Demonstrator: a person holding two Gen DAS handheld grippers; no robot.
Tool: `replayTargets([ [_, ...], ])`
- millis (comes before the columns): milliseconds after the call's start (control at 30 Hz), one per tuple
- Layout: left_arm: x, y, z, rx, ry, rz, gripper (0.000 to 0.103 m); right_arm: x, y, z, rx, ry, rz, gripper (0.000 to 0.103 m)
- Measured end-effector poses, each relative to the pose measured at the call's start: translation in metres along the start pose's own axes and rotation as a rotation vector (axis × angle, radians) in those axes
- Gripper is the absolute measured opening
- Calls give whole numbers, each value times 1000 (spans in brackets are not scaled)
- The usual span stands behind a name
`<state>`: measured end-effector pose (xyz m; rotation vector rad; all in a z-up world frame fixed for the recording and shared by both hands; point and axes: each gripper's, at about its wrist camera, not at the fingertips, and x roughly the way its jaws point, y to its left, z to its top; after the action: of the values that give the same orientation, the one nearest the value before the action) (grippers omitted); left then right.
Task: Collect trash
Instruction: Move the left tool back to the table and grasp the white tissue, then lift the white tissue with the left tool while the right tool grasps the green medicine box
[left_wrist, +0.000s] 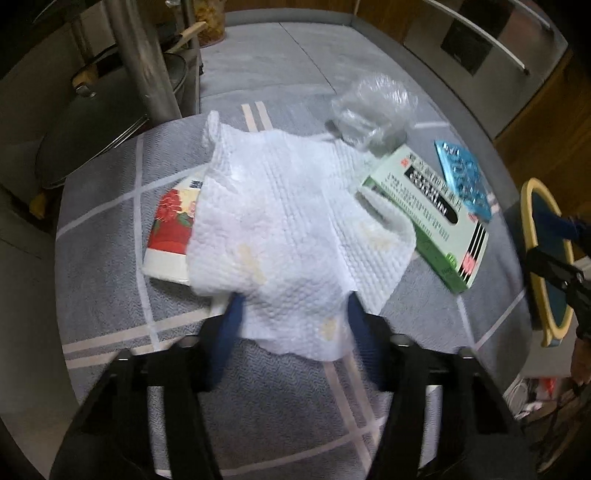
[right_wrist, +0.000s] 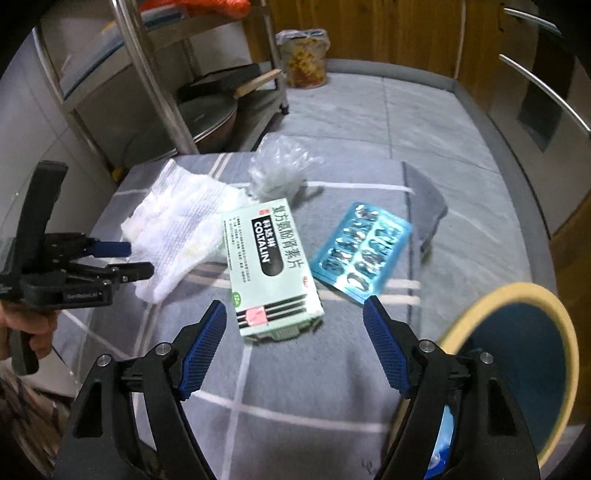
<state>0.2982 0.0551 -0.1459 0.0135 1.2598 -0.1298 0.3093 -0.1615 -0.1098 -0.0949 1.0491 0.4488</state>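
Note:
A stained white paper towel (left_wrist: 288, 229) lies on the grey checked cloth (left_wrist: 110, 302), draped over my left gripper's (left_wrist: 295, 317) blue fingers (left_wrist: 231, 332), which are spread wide on either side of its near edge. The towel also shows in the right wrist view (right_wrist: 177, 229). A green Coltalin medicine box (right_wrist: 271, 266), a blue blister pack (right_wrist: 360, 251) and a crumpled clear plastic bag (right_wrist: 280, 170) lie beside it. My right gripper (right_wrist: 295, 347) is open and empty just short of the box. A red and white carton (left_wrist: 171, 232) lies partly under the towel.
A round bin with a yellow rim and dark blue inside (right_wrist: 517, 369) stands at the right, close to my right gripper. A metal rack with pans (right_wrist: 207, 110) stands at the back left. A bagged jar (right_wrist: 304, 59) sits on the floor at the back.

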Motion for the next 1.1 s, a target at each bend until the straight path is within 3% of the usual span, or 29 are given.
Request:
replayTargets([
  [167,-5,-1,0,7,-2,-22,12,23,7,6,-38,24,14,78],
  [233,-11,-1,0,18,-4,-37,4,29,9,8,-51,28,23,78],
  [533,-50,-9,5,35,-71,-102,4,57,24,12,-101,52,39,81],
  [667,-58,-9,7,20,-89,-112,4,64,30,7,-148,56,-2,81],
  [733,-61,-10,7,20,-97,-118,4,63,31,5,-160,48,-10,78],
  [800,-63,-13,6,26,-103,-124,4,60,32,3,-173,34,-18,62],
  [867,-65,-16,6,36,-107,-137,4,58,33,1,-179,34,-3,57],
  [1100,-85,-26,-1,70,-137,-136,4,52,40,-12,-211,66,6,58],
])
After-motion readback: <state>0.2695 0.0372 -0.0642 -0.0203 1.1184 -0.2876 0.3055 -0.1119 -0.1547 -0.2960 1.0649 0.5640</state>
